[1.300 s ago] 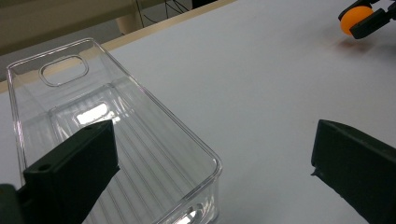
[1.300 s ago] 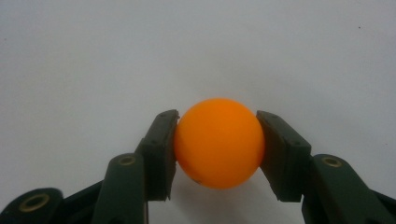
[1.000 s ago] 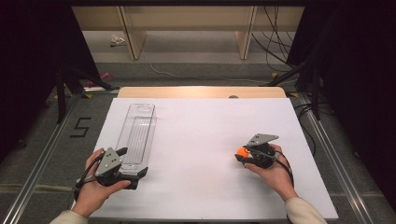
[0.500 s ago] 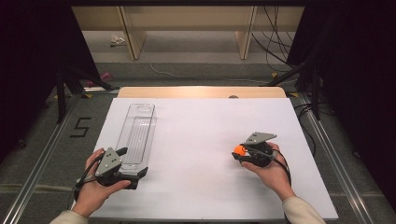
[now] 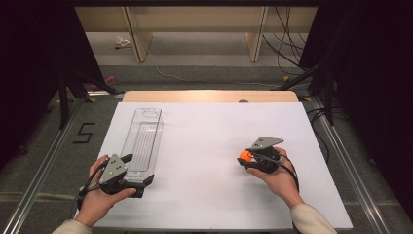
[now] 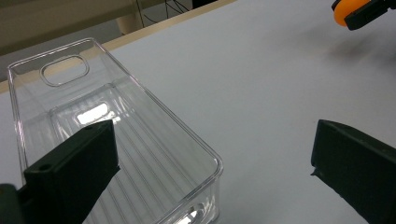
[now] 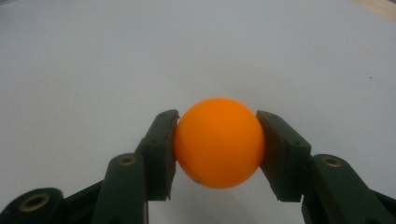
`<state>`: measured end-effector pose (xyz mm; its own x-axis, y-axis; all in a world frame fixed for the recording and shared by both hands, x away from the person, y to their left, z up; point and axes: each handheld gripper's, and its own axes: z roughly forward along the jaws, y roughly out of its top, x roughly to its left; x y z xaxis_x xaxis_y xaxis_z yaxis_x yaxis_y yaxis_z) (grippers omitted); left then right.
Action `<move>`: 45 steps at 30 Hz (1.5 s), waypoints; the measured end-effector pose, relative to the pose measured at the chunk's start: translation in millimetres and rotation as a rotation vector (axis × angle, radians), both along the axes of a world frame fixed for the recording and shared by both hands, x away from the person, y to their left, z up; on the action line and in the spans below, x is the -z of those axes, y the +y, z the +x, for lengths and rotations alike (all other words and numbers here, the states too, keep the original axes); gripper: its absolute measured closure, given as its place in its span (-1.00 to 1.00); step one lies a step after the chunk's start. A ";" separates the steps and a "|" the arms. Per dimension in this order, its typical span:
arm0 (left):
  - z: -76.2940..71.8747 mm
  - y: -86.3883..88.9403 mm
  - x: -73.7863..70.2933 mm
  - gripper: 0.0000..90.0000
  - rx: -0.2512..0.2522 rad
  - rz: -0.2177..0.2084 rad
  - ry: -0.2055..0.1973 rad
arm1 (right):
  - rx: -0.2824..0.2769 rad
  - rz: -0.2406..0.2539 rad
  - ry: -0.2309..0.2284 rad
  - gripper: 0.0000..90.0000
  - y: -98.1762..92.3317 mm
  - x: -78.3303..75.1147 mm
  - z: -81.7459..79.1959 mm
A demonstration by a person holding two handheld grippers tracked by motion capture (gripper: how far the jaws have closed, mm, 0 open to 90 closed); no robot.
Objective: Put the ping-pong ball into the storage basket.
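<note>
**Right gripper view: ball gripped, carry to the tray comes next**

Right gripper view has the orange ball [image 7: 218, 142] clamped between both jaws of the right tongs [image 7: 218, 154], pads touching its left and right sides at about mid-height. Grip looks centred, with no visible tilt. White desk [image 7: 196, 51] surface is behind it; can't tell from here whether the ball is touching the desk or just above it.

High view: right tongs [image 5: 249, 159] sit near-right on the desk, ball [image 5: 245, 156] at the tip pointing left. Clear plastic tray [image 5: 142, 141] lies on the left side, long axis running near to far, empty. Left tongs [image 5: 139, 176] are at the tray's near end, touching or just beside its near edge; contact isn't clear.

Left gripper view: left tongs spread wide, holding nothing. One jaw is in front of the tray [image 6: 116, 140], the other out over bare desk. Ball visible far off at top right.

My read of the step: pick is done, transfer not started. Ball and tray are well apart.

Next move, as I judge it:
- lift the ball clear of the desk, travel left toward the tray
- get above the rim before opening
- release low inside, since the ball is light and will bounce or roll
- left tongs could steady the tray, which looks light enough to slide
</note>
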<state>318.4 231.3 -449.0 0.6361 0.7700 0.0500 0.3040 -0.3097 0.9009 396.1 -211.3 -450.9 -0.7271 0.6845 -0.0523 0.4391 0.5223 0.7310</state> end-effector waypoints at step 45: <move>0.2 0.6 0.3 -0.99 -0.003 -0.003 0.000 | -0.024 0.035 -0.035 0.14 20.0 -9.6 8.0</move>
